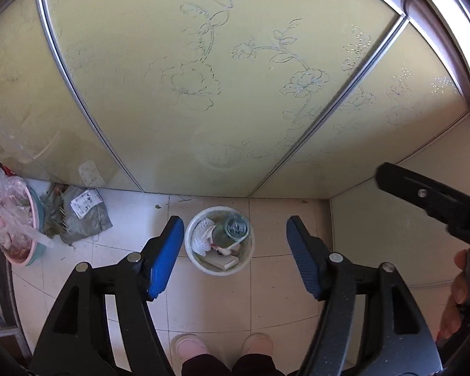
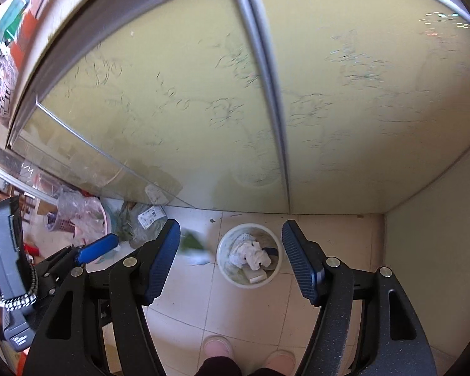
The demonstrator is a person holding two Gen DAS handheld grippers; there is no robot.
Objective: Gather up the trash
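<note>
While both tongs hang parted and empty, the white bin (image 1: 219, 240) sits on the floor tiles between and beyond the pads.

Bin already holds a glass jar (image 1: 233, 231), white mesh and crumpled tissue (image 2: 252, 252). Left gripper (image 1: 235, 257) and right gripper (image 2: 231, 258) grasp nothing. Left of the left tongs, a grey parcel bag (image 1: 78, 216) and a pink basin (image 1: 22, 235) of plastic remain, so collection appears unfinished.

Count: one white waste bin (image 1: 220, 244); one glass bottle (image 1: 232, 230) inside it; one grey parcel bag (image 1: 78, 216) far left; two pink shoes (image 1: 191, 346) near.
</note>
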